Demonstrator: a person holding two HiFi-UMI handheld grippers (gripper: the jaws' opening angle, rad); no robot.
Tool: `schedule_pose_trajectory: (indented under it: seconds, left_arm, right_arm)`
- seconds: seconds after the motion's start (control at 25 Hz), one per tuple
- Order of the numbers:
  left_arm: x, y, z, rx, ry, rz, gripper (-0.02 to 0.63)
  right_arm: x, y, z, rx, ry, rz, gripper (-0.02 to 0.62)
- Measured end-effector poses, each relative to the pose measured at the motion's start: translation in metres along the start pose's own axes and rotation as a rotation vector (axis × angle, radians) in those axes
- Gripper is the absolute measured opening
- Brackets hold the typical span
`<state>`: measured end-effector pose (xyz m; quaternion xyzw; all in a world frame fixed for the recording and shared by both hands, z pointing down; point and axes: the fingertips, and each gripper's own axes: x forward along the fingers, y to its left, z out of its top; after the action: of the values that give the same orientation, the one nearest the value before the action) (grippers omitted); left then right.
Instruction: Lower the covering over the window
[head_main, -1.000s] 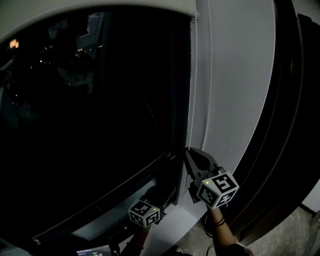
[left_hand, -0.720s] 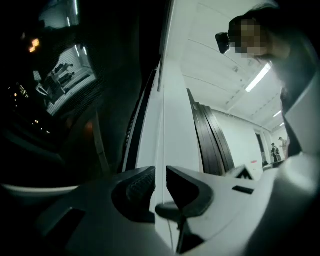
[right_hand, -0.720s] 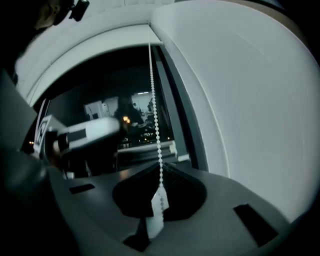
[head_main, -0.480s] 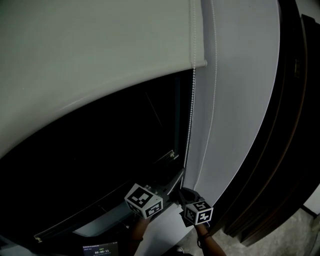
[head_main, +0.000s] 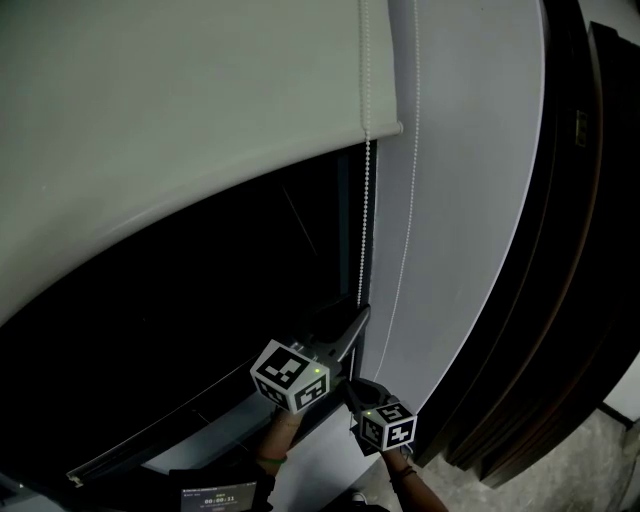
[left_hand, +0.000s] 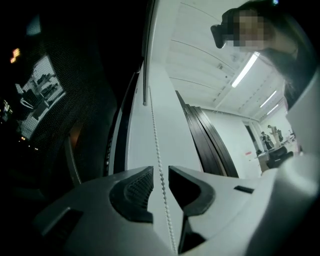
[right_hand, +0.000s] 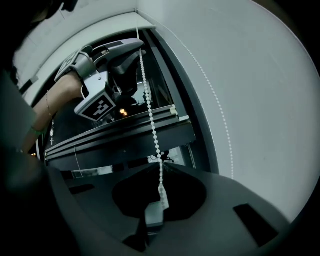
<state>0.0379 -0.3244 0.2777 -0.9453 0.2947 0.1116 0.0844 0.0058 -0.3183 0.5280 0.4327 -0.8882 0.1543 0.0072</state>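
The blind left of the bead chain was pale, matt cloth. The chain's small white beads looked like smooth plastic. Right of the chain, the wall was smooth and matt. The window glass left of the chain was dark and glossy. The left gripper was matt plastic, ribbed on one jaw's inner face.

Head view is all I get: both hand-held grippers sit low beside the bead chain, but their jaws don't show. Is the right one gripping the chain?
Observer: Yes. The right gripper view shows the right hand-held gripper with its jaws closed on the bead chain.
Operator: And the left one, higher in my picture?
Observer: The left hand-held gripper is open. The chain runs between its jaws with a gap on each side.
Operator: Does the chain end at the right grip?
Observer: Nearly. A short tail with a flat white end piece hangs just behind the closed tips.
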Motion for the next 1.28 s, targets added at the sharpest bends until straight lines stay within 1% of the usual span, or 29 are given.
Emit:
schedule_pose_trajectory:
  seconds: [0.16,0.24,0.44,0.52,0.64,0.76,0.88,0.92,0.96,1.0,1.04,1.08,1.12,1.2,1.28]
  left_arm:
    - [0.003,0.001,0.001,0.008,-0.009,-0.008,0.077]
    - [0.003,0.000,0.001,0.007,-0.013,-0.009,0.023]
    - [-0.001,0.001,0.004,-0.012,-0.044,0.000,0.014]
    - [-0.006,0.002,0.009,-0.023,-0.053,0.009,0.012]
    - [-0.016,0.006,0.010,-0.024,-0.084,0.020,0.011]
    - [-0.022,0.007,0.012,-0.006,-0.081,0.039,0.011]
    - [-0.024,0.005,0.012,-0.011,-0.110,0.039,0.011]
    - [-0.025,0.005,0.010,-0.007,-0.105,0.041,0.011]
    - [-0.025,0.004,0.004,0.008,-0.077,0.041,0.011]
    - [-0.026,0.002,-0.008,0.026,-0.030,0.040,0.009]
    - [-0.028,0.000,-0.025,0.034,0.025,0.037,0.009]
    - [-0.031,-0.002,-0.045,0.021,0.071,0.035,0.009]
    - [-0.036,-0.004,-0.064,-0.013,0.101,0.035,0.009]
    - [-0.048,-0.008,-0.097,-0.098,0.131,0.045,0.009]
    - [-0.060,-0.016,-0.125,-0.126,0.184,0.052,0.009]
  right_arm:
    - [-0.001,-0.001,0.000,-0.001,-0.003,-0.003,0.021]
    - [-0.002,0.000,0.001,0.008,-0.008,0.002,0.021]
    - [-0.010,0.002,0.002,0.032,-0.034,-0.003,0.021]
    - [-0.015,0.003,-0.001,0.014,-0.029,-0.020,0.021]
    - [-0.026,-0.001,-0.007,-0.028,0.005,-0.070,0.021]
    - [-0.043,-0.009,0.002,-0.005,-0.029,-0.097,0.023]
    - [-0.060,-0.016,0.024,0.045,-0.095,-0.111,0.023]
    - [-0.065,-0.016,0.033,0.058,-0.116,-0.110,0.022]
    - [-0.070,-0.014,0.042,0.072,-0.135,-0.104,0.023]
    - [-0.075,-0.011,0.052,0.084,-0.154,-0.096,0.022]
    - [-0.080,-0.008,0.061,0.088,-0.174,-0.092,0.023]
    - [-0.085,-0.008,0.068,0.079,-0.191,-0.097,0.023]
    - [-0.089,-0.009,0.075,0.065,-0.206,-0.106,0.023]
    - [-0.097,-0.007,0.089,0.046,-0.227,-0.106,0.022]
    - [-0.102,-0.003,0.105,0.027,-0.252,-0.092,0.023]
